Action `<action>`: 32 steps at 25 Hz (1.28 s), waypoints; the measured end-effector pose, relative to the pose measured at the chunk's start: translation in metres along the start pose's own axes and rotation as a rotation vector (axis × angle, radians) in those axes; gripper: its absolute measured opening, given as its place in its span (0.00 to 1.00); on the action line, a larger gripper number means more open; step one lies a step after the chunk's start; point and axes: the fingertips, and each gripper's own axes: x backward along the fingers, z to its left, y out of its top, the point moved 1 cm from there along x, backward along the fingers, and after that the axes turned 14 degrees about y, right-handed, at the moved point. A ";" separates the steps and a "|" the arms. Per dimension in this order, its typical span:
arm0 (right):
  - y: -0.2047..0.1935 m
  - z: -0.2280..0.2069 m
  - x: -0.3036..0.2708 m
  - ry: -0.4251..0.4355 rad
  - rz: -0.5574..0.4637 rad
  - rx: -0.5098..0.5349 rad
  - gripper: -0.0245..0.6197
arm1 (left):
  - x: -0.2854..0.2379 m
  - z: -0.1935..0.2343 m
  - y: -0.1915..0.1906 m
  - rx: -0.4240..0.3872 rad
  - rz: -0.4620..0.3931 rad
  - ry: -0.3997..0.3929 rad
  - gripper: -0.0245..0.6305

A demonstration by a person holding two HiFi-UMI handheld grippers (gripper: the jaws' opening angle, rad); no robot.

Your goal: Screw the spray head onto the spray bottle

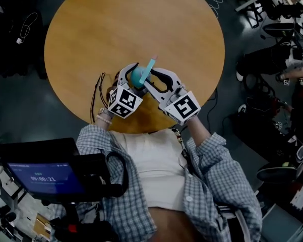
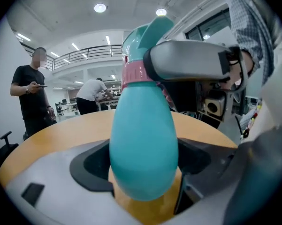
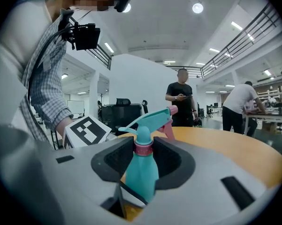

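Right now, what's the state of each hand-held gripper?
Left hand-held gripper: closed on the spray bottle, around its teal body.
Right hand-held gripper: closed on the spray head, at its pink collar.

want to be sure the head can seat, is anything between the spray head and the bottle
Nothing visible. The spray head already sits on the bottle, and they meet at the pink collar with no gap showing. The left gripper holds the bottle's belly, and the right gripper holds its neck by the collar.

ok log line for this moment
left gripper: jaws shut on spray bottle | right gripper: jaws shut on spray head | both over table
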 end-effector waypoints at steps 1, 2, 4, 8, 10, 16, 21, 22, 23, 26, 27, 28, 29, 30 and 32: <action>-0.003 0.001 -0.001 -0.003 0.008 -0.001 0.23 | -0.001 0.000 -0.003 -0.007 0.004 0.009 0.67; -0.005 0.003 -0.002 -0.001 0.021 -0.006 0.23 | -0.001 0.000 -0.005 -0.012 0.008 0.018 0.67; -0.007 0.008 -0.003 0.006 0.054 -0.015 0.23 | -0.002 0.000 -0.006 -0.020 0.012 0.036 0.67; -0.009 0.014 -0.005 0.009 0.081 -0.015 0.23 | -0.002 -0.003 -0.007 -0.006 0.000 0.051 0.67; -0.010 0.013 -0.005 0.014 0.084 -0.017 0.23 | 0.000 -0.005 -0.008 0.022 -0.007 0.048 0.67; -0.011 0.008 -0.006 0.017 0.077 -0.021 0.23 | 0.001 -0.004 -0.013 0.051 0.013 0.036 0.67; -0.015 0.009 -0.007 0.036 0.095 -0.006 0.23 | 0.008 -0.004 -0.023 0.035 0.037 0.020 0.67; -0.015 0.008 -0.008 0.038 0.100 -0.008 0.23 | 0.010 -0.002 -0.026 0.039 0.044 0.023 0.67; -0.015 0.007 -0.009 0.038 0.102 -0.008 0.23 | 0.013 0.000 -0.028 0.045 0.049 0.029 0.67; -0.018 0.001 -0.010 0.022 0.103 -0.005 0.23 | 0.023 0.011 -0.032 0.067 0.043 0.064 0.67; -0.019 0.000 -0.010 0.014 0.105 -0.002 0.23 | 0.028 0.015 -0.034 0.075 0.038 0.084 0.67; -0.020 -0.001 -0.010 0.009 0.108 0.001 0.23 | 0.034 0.018 -0.037 0.081 0.035 0.106 0.67; -0.022 -0.001 -0.010 0.006 0.111 0.002 0.23 | 0.041 0.021 -0.041 0.084 0.036 0.126 0.67; -0.025 -0.002 -0.011 0.006 0.115 -0.001 0.23 | 0.048 0.024 -0.046 0.082 0.043 0.148 0.65; -0.031 -0.004 -0.009 0.005 0.124 -0.013 0.23 | 0.061 0.031 -0.056 0.062 0.067 0.209 0.43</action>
